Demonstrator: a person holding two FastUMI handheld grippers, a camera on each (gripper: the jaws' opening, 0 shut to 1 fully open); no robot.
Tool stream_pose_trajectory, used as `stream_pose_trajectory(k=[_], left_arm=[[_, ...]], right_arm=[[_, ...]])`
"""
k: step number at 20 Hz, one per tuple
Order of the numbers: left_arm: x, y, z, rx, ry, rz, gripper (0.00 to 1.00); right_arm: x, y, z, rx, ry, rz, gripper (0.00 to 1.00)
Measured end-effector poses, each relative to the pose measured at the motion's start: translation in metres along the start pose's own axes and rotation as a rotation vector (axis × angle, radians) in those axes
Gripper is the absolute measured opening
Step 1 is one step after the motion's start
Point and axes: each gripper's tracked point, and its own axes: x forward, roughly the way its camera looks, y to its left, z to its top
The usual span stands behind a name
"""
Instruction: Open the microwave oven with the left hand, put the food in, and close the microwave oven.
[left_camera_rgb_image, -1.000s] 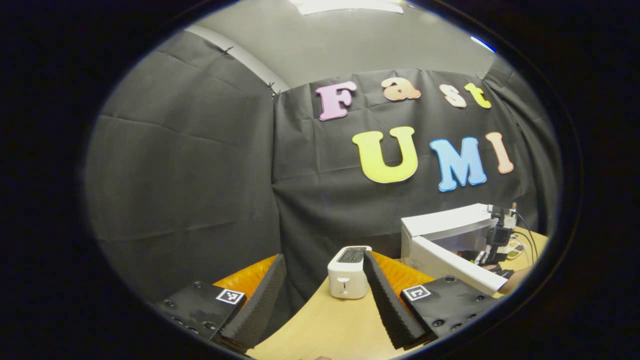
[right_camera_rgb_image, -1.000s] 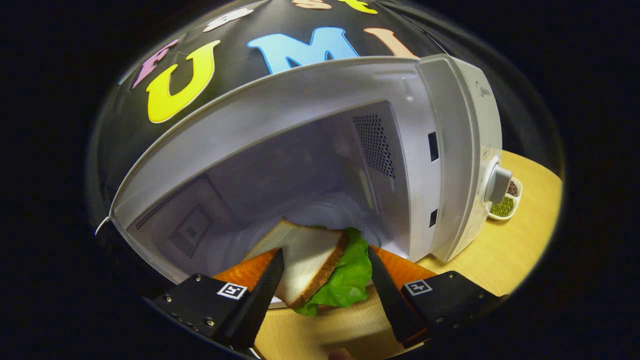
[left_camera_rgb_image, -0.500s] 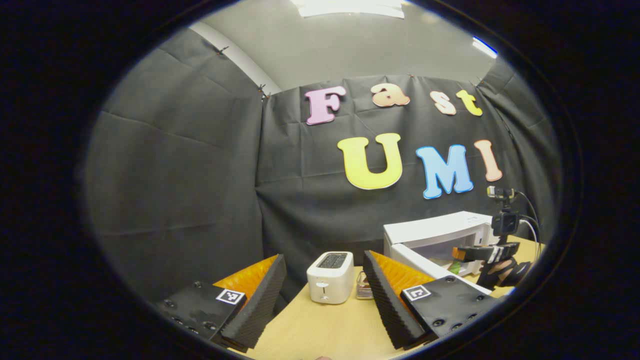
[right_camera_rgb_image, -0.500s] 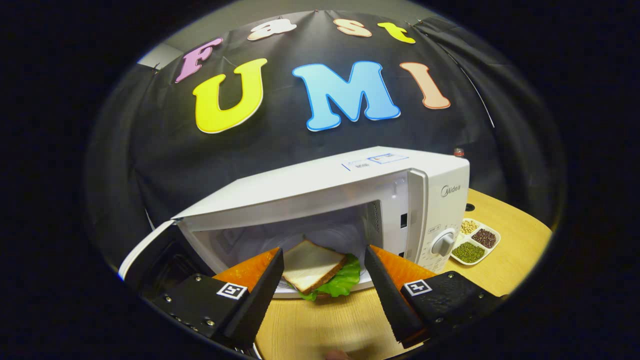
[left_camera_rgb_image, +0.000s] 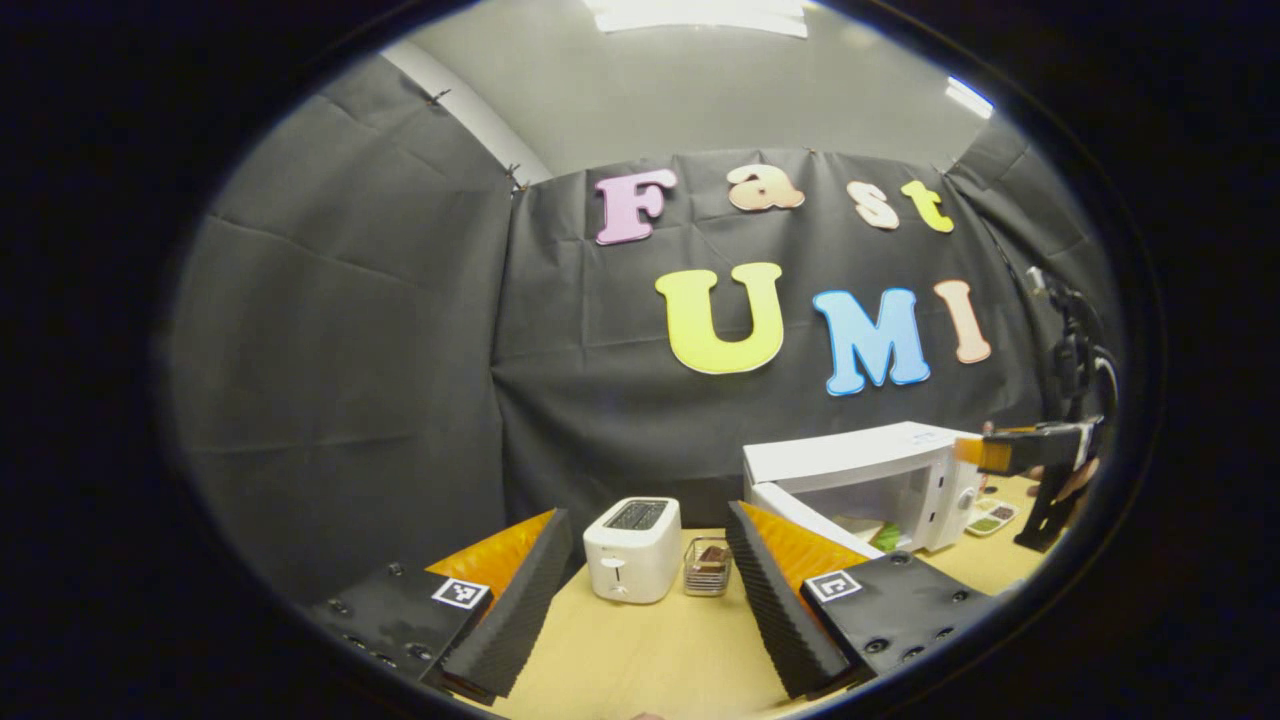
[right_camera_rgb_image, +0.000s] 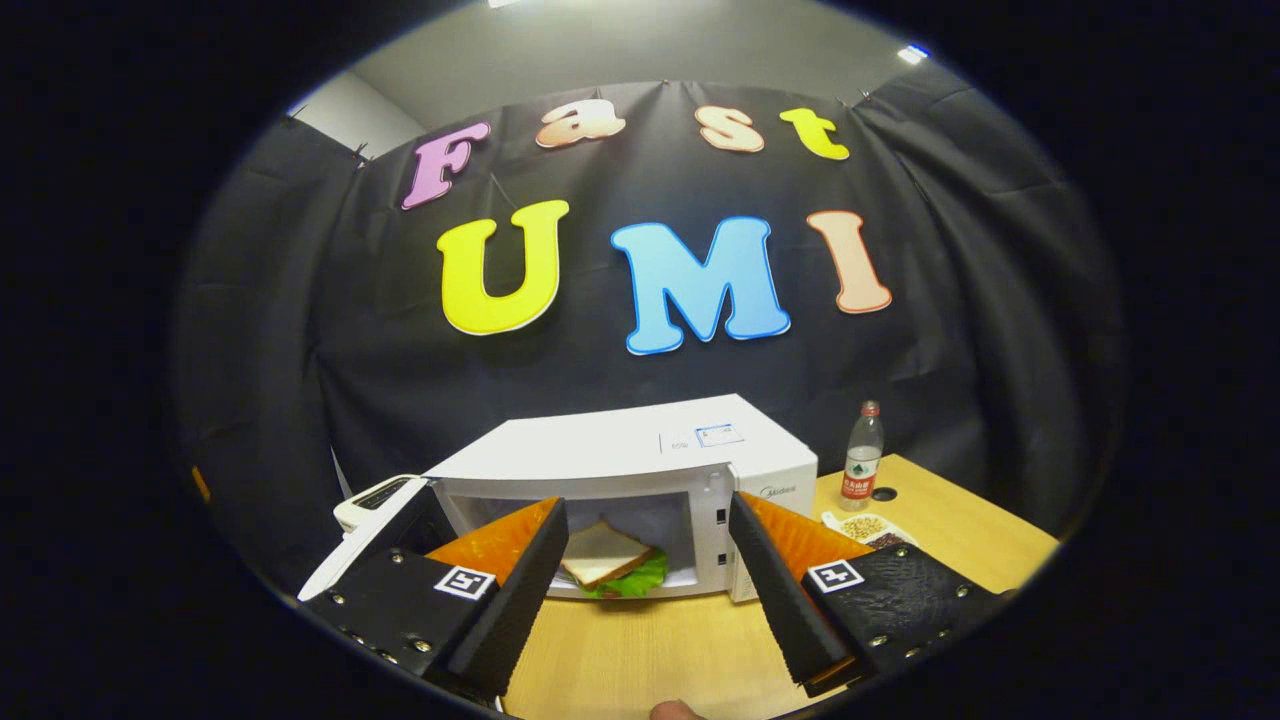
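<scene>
Wooden bench (right_camera_rgb_image: 640, 660) carried a white microwave oven (right_camera_rgb_image: 640, 455), door ajar, sandwich (right_camera_rgb_image: 610, 570) inside; both claws, left claw (left_camera_rgb_image: 640, 590) and right claw (right_camera_rgb_image: 645, 590), gaped empty; a careless swing might slam the door.

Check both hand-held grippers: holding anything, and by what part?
Nothing is held. Left hand-held gripper and right hand-held gripper are both open and empty; the white-bread-and-lettuce sandwich sits inside the open white microwave oven.
</scene>
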Motion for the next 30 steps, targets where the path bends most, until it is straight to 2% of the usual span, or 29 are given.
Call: stream_pose_trajectory(k=[7,8,9,10,11,13,16,19,20,21,25,26,27,29,30], left_arm=[[-0.013,-0.005,-0.014,0.011,0.023,0.02,1.0],[-0.017,-0.006,-0.019,0.01,0.031,0.023,0.94],[-0.019,-0.005,-0.021,0.008,0.038,0.028,0.99],[-0.022,-0.005,-0.028,0.008,0.048,0.033,0.94],[-0.024,-0.005,-0.033,0.01,0.059,0.038,0.94],[-0.027,-0.009,-0.044,0.01,0.081,0.042,1.0],[-0.033,-0.018,-0.065,-0.003,0.125,0.049,1.0],[-0.034,-0.034,-0.09,-0.021,0.197,0.026,0.87],[-0.035,-0.039,-0.093,-0.031,0.206,0.016,0.79],[-0.036,-0.042,-0.096,-0.037,0.216,0.016,0.77],[-0.042,-0.056,-0.107,-0.037,0.247,0.009,0.47],[-0.042,-0.049,-0.107,-0.015,0.24,0.045,0.39],[-0.044,-0.047,-0.108,-0.004,0.236,0.06,0.14],[-0.046,-0.066,-0.114,-0.019,0.251,0.03,0.07],[-0.046,-0.074,-0.116,-0.017,0.253,0.015,0.1]], right_arm=[[-0.065,-0.026,0.044,-0.029,-0.078,0.013,0.98],[-0.075,-0.026,0.045,-0.023,-0.08,0.022,0.98],[-0.084,-0.026,0.047,-0.022,-0.084,0.03,0.98],[-0.093,-0.028,0.049,-0.028,-0.088,0.034,0.98],[-0.103,-0.03,0.05,-0.039,-0.093,0.035,0.98],[-0.119,-0.033,0.052,-0.058,-0.102,0.047,0.98],[-0.136,-0.034,0.052,-0.054,-0.092,0.089,0.98],[-0.148,-0.043,0.053,-0.058,-0.089,0.106,0.98],[-0.152,-0.045,0.054,-0.062,-0.091,0.11,0.98],[-0.156,-0.05,0.056,-0.07,-0.093,0.109,0.98],[-0.167,-0.066,0.062,-0.087,-0.102,0.103,0.98],[-0.169,-0.069,0.062,-0.085,-0.101,0.102,0.98],[-0.17,-0.072,0.063,-0.082,-0.102,0.104,0.98],[-0.172,-0.077,0.065,-0.083,-0.107,0.107,0.98],[-0.173,-0.081,0.067,-0.084,-0.109,0.106,0.98]])
